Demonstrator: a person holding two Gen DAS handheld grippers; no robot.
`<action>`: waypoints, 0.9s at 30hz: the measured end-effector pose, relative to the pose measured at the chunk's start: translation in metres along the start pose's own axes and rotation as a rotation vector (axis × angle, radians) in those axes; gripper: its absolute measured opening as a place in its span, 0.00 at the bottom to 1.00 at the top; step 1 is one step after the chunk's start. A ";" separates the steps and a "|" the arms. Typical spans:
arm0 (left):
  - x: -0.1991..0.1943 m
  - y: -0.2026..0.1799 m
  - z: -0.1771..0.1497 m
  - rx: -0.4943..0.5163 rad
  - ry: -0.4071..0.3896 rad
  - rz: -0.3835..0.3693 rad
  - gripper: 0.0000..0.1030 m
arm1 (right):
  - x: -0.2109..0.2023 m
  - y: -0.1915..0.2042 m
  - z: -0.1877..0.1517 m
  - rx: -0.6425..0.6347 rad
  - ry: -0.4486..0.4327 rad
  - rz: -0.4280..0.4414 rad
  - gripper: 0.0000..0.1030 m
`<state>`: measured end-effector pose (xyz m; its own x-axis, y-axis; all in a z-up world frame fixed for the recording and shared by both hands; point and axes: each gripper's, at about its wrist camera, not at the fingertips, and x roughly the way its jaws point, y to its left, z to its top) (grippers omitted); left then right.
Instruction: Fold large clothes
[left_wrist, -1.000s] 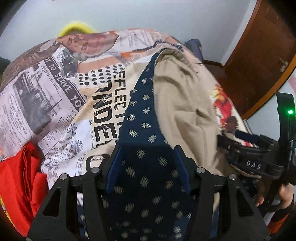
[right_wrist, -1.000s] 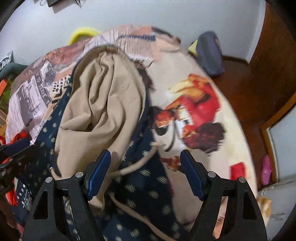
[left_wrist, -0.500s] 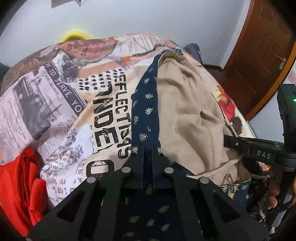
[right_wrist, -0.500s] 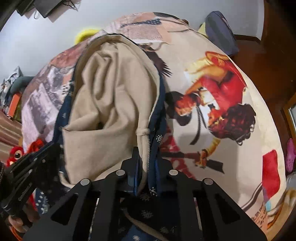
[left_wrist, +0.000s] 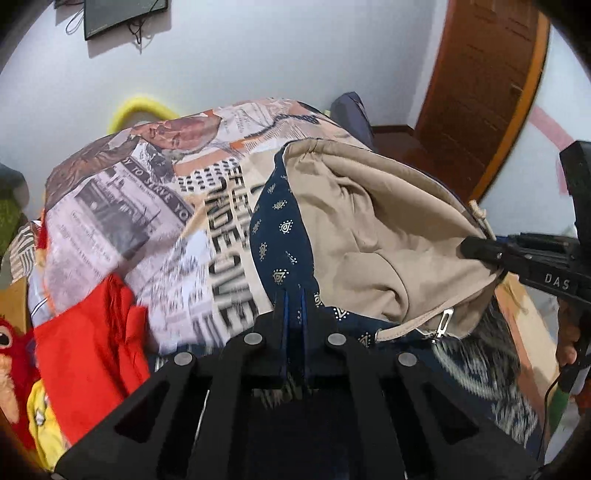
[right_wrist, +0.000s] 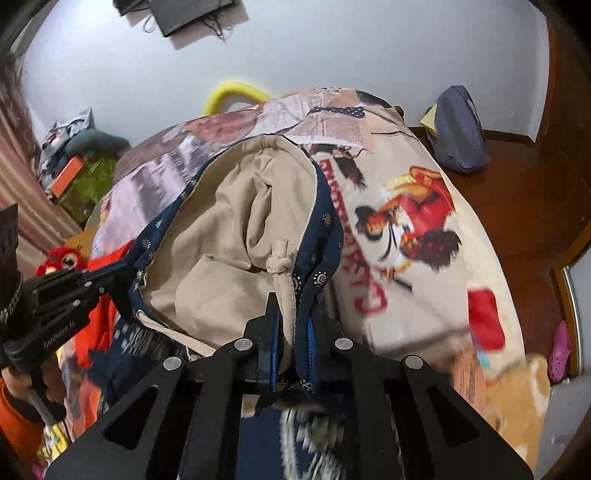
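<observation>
Where the bed's far left side is seen, a crumpled red cloth (left_wrist: 92, 332) lies apart from the work, on the bedspread printed with newspaper text and pictures (left_wrist: 122, 221) that covers the bed. Next to it, the left tool (left_wrist: 293, 295) is closed tight on the left edge of the large garment, a navy fabric with small pale motifs and a plain beige lining (left_wrist: 369, 229), so that this side can be carried without slipping. The garment itself is spread along the middle of the bed, its near end raised off the bedspread between the two tools and its far end resting toward the wall, lining upward. A beige drawstring with a knotted end (right_wrist: 280, 264) hangs from the garment's right edge and is caught, together with the navy hem, in the right tool (right_wrist: 291, 325), which is likewise closed on the cloth. Both edges appear to be held at matching points so that the near end can be lifted evenly and, it is judged, laid over the far part as a fold. To the right, a dark blue bag (right_wrist: 458, 129) sits on the wooden floor (right_wrist: 517, 192), well clear.
</observation>
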<state>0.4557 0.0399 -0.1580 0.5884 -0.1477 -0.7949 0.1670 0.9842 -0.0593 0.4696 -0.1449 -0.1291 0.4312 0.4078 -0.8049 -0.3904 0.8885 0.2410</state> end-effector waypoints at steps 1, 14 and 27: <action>-0.007 -0.003 -0.008 0.005 0.004 -0.009 0.04 | -0.009 0.004 -0.009 -0.006 -0.004 0.005 0.11; -0.034 -0.022 -0.118 0.001 0.120 -0.037 0.03 | -0.036 0.021 -0.117 -0.072 0.126 -0.051 0.11; -0.029 -0.008 -0.135 -0.028 0.177 -0.043 0.17 | -0.041 0.032 -0.143 -0.165 0.093 -0.180 0.38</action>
<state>0.3303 0.0499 -0.2161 0.4322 -0.1728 -0.8850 0.1656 0.9800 -0.1105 0.3231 -0.1635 -0.1662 0.4325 0.2180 -0.8749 -0.4447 0.8957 0.0033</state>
